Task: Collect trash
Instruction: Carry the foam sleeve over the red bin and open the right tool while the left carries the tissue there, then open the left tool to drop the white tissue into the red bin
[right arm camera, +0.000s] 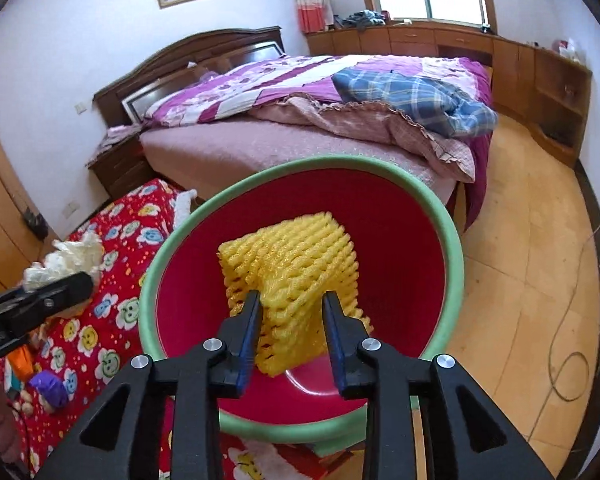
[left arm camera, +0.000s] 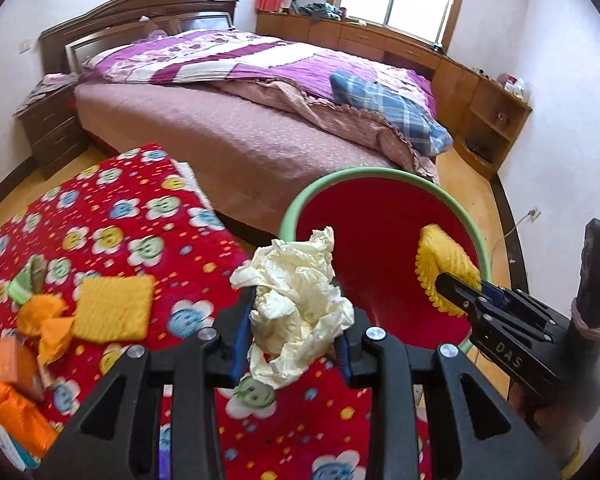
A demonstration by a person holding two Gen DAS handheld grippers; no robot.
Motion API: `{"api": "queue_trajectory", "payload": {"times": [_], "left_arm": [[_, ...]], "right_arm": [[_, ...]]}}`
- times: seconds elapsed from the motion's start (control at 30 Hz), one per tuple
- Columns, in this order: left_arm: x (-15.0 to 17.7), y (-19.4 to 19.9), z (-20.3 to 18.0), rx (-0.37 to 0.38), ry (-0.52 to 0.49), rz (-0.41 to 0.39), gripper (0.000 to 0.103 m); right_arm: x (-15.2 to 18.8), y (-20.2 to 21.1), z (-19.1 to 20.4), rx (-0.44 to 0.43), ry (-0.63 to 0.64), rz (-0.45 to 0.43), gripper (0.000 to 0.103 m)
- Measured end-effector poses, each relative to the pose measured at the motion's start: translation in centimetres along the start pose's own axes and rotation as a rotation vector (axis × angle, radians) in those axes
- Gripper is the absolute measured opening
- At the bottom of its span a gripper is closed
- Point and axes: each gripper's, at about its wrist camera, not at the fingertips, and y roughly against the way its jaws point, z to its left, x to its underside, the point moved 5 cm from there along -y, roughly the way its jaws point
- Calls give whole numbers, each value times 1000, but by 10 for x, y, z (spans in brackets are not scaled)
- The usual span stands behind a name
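Observation:
My left gripper (left arm camera: 296,316) is shut on a crumpled cream paper wad (left arm camera: 296,300), held over the red flowered cloth just left of the bin. The bin is red inside with a green rim (left arm camera: 340,172). In the right wrist view my right gripper (right arm camera: 292,300) hangs over the bin's rim (right arm camera: 452,248) and mouth. A yellow foam net (right arm camera: 292,252) sits uncompressed between its parted fingers, touching the left pad. The left wrist view shows the same foam net (left arm camera: 440,256) at the right gripper's tip (left arm camera: 446,280). The paper wad (right arm camera: 72,256) and left gripper (right arm camera: 74,284) appear at the left.
On the red flowered cloth (left arm camera: 140,216) lie another yellow foam piece (left arm camera: 114,306), orange wrappers (left arm camera: 44,316) and a green wrapper (left arm camera: 20,286). A purple wrapper (right arm camera: 50,390) lies nearer. A bed (right arm camera: 260,148) stands behind the bin. A cable (right arm camera: 572,360) runs over the wooden floor.

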Motion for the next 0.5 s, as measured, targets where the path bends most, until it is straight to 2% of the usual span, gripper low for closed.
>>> {"api": "queue_trajectory", "payload": {"times": [0.03,0.13,0.17,0.23,0.5], "left_arm": [[-2,-4,-3,2,-8,3,34],[-5,-13,-13,13,-32,16,45],[-6,-16,-16,16,-36,22,47],[-7,-22,-18,19,-38,30,53],[-5,-26,-27,45,-41,34,54]], "right_arm": [[-1,2,-3,-7,-6,-9,33],[-4,7,-8,-29,-25,-34,55],[-5,10,-9,-35,-29,-42,57],[-7,12,-10,-37,-28,-52,58],[-7,25,-14,-45,-45,-78,58]]}}
